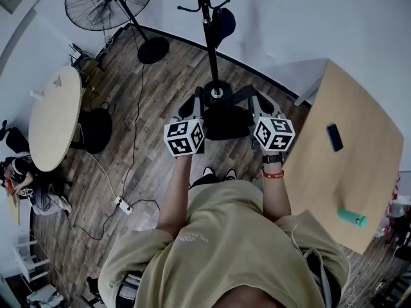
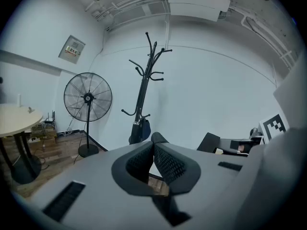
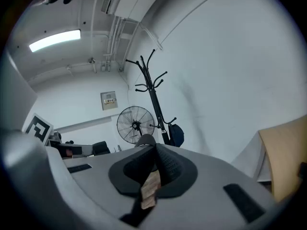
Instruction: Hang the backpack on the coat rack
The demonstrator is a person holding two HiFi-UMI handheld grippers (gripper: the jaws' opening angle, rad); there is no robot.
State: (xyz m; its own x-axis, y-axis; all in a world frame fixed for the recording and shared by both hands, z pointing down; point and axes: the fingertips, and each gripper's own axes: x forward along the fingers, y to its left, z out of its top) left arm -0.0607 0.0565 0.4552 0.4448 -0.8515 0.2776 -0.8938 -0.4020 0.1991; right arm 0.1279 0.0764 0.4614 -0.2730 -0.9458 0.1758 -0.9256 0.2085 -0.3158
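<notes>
The left gripper (image 2: 153, 146) and right gripper (image 3: 154, 150) each have their jaws pinched on the backpack (image 1: 226, 122), held near the coat rack (image 1: 207, 24); it seems lifted but not yet hung.

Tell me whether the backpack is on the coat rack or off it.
Off. The left gripper and right gripper, both shut, hold the backpack in front of the coat rack.

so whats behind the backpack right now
The coat rack stands right behind the backpack. Its pole and the far part of its round base show. The backpack covers the base's near edge.
</notes>
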